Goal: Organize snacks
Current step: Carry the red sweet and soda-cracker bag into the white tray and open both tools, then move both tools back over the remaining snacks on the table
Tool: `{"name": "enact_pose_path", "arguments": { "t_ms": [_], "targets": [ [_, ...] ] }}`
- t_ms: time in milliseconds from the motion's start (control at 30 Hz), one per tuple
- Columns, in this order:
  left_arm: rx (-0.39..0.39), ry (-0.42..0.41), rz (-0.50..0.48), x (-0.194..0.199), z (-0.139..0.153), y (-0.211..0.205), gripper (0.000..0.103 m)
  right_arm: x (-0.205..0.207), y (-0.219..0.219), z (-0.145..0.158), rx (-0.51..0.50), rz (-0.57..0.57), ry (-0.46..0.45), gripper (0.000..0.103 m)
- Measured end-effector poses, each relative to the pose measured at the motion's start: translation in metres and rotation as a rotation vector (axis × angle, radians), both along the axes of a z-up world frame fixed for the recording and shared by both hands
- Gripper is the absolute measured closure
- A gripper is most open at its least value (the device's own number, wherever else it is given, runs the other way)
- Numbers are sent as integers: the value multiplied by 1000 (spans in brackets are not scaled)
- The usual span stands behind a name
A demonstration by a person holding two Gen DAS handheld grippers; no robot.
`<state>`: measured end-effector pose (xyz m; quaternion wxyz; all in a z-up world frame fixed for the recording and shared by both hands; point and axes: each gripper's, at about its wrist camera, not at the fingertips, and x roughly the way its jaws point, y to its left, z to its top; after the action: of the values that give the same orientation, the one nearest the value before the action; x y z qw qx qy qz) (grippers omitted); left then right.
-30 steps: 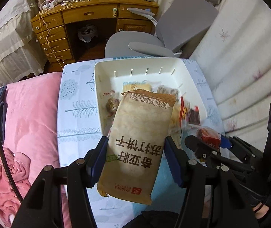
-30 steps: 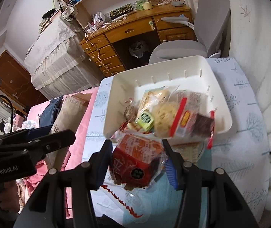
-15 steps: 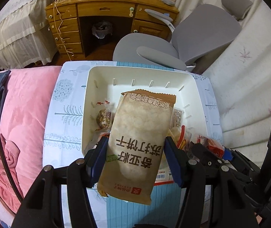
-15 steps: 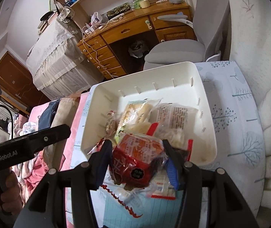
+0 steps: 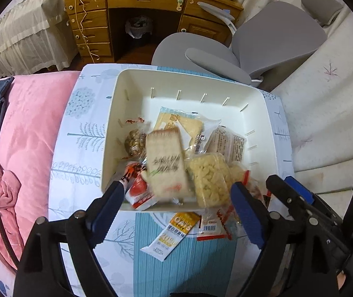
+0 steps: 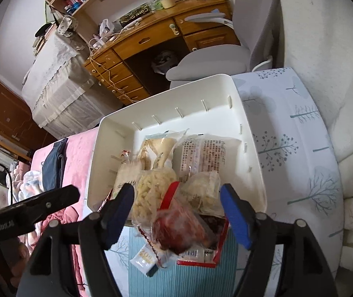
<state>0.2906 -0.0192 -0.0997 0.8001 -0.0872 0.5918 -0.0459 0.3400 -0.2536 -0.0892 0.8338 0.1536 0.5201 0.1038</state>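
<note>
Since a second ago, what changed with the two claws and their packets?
Both claws have just opened: the left claw let go of the tan cracker packet, blurred, dropping into the white bin; the right claw released the red packet at the bin's near edge. The bin stays put.

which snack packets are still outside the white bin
The orange-and-white oat bar sachet and the red-edged barcode packet, both flat on the blue striped mat beside the white bin; the others sit inside.
</note>
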Motion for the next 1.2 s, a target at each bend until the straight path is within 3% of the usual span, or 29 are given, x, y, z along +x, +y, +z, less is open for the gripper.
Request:
{"name": "enact_pose_path", "arguments": {
  "t_ms": [300, 567, 967, 1200],
  "targets": [
    [3, -40, 38, -56, 19, 41, 16, -43, 14, 11, -13, -26, -14, 30],
    [-9, -55, 46, -123, 22, 75, 16, -105, 32, 18, -22, -45, -34, 30],
    [-41, -31, 10, -198, -8, 76, 16, -193, 36, -13, -47, -75, -2, 30],
    [-36, -19, 23, -212, -30, 57, 16, -210, 18, -35, -80, -96, 28, 30]
  ]
}}
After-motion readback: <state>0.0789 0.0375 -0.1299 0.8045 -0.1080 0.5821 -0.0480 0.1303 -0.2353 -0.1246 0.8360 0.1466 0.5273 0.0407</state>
